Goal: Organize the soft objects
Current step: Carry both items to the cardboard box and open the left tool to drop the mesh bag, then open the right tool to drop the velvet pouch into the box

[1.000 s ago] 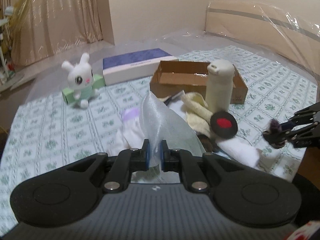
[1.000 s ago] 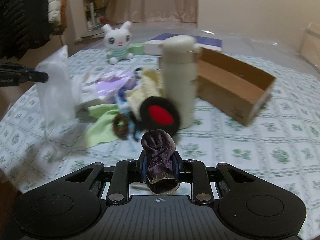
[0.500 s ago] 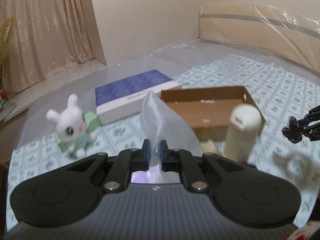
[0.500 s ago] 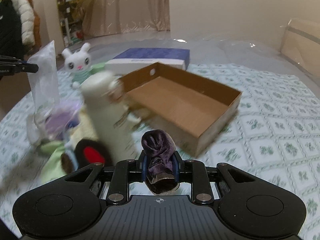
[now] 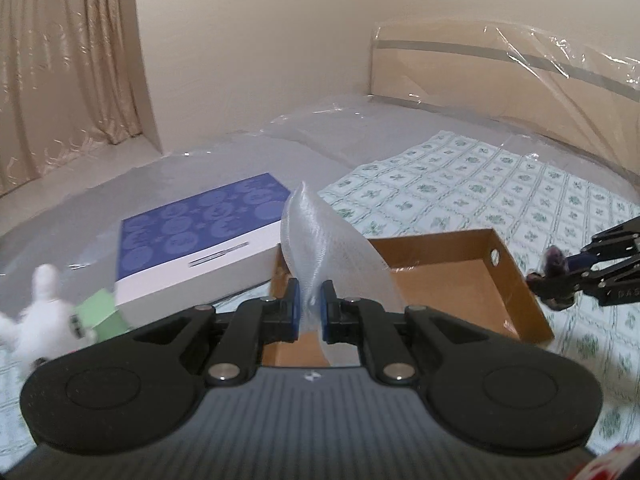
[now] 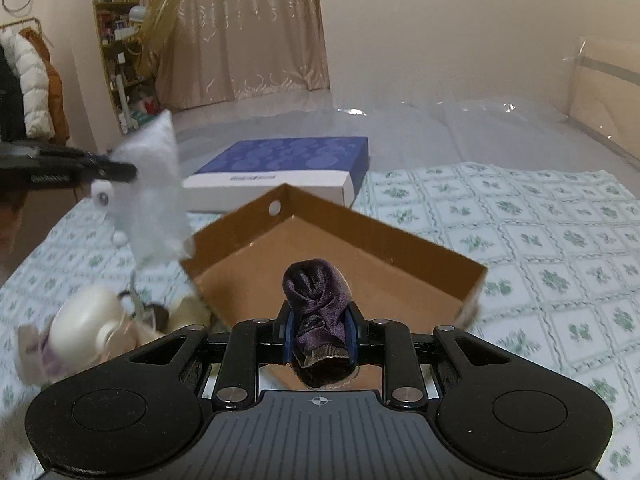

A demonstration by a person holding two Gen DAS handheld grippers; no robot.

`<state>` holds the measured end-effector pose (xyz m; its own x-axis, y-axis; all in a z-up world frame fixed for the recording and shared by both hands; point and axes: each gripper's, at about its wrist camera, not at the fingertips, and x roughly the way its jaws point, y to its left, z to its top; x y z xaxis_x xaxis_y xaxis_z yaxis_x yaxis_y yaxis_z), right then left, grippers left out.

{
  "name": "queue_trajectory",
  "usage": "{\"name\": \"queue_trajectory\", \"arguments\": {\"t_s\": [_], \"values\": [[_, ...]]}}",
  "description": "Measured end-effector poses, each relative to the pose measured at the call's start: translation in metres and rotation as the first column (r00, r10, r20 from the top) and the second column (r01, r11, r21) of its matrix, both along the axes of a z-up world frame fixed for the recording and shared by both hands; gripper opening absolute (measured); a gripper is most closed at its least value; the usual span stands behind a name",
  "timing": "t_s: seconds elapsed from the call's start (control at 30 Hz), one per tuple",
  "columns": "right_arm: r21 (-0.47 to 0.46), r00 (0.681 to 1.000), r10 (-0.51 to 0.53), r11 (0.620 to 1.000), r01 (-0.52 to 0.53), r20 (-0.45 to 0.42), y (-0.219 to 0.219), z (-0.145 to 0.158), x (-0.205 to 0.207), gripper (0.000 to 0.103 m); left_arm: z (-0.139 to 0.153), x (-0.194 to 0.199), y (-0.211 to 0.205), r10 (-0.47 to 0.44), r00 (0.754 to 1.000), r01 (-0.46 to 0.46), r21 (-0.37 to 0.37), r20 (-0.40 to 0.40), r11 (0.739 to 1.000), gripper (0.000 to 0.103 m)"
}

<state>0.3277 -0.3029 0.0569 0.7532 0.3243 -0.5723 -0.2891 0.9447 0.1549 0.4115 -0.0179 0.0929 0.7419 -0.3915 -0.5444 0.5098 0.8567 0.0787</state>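
Both tongs tilt downward over the bed: the left tongs (image 5: 308, 307) are pinched nearly closed on a translucent white mesh pouch (image 5: 328, 256), and the right tongs (image 6: 319, 336) are clamped, partly open, on a bunched dark purple velvet piece (image 6: 316, 296). Just past both sits the open brown cardboard box (image 6: 320, 256) on the green-patterned bedspread (image 6: 540, 216), with a cream bottle (image 6: 88, 324) blurred at its near left. Beyond the box lie a blue-topped white box (image 5: 196, 244), a white plush rabbit (image 5: 44, 320) to its left, and the plastic-wrapped headboard (image 5: 500, 68).
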Motion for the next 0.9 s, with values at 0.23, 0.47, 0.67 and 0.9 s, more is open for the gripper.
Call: {"name": "queue_trajectory", "arguments": {"t_s": [0.23, 0.47, 0.67, 0.9], "values": [[0.015, 1.0, -0.014, 1.0, 0.014, 0.004, 0.002, -0.005, 0.033, 0.025, -0.019, 0.037, -0.023, -0.001, 1.0, -0.002, -0.084, -0.031, 0.996, 0.009], [0.014, 1.0, -0.016, 1.0, 0.016, -0.007, 0.008, -0.016, 0.049, 0.025, -0.033, 0.063, -0.03, 0.022, 0.995, -0.036, -0.149, -0.092, 0.988, 0.01], [0.002, 0.999, -0.025, 1.0, 0.025, -0.031, 0.01, -0.03, 0.058, 0.025, -0.057, 0.068, -0.036, 0.019, 0.988, -0.036, -0.105, -0.153, 0.994, 0.03], [-0.006, 0.999, -0.031, 1.0, 0.03, -0.038, 0.008, -0.038, 0.062, 0.048, -0.059, 0.062, -0.02, 0.046, 0.988, -0.063, -0.114, -0.149, 0.991, 0.042]]}}
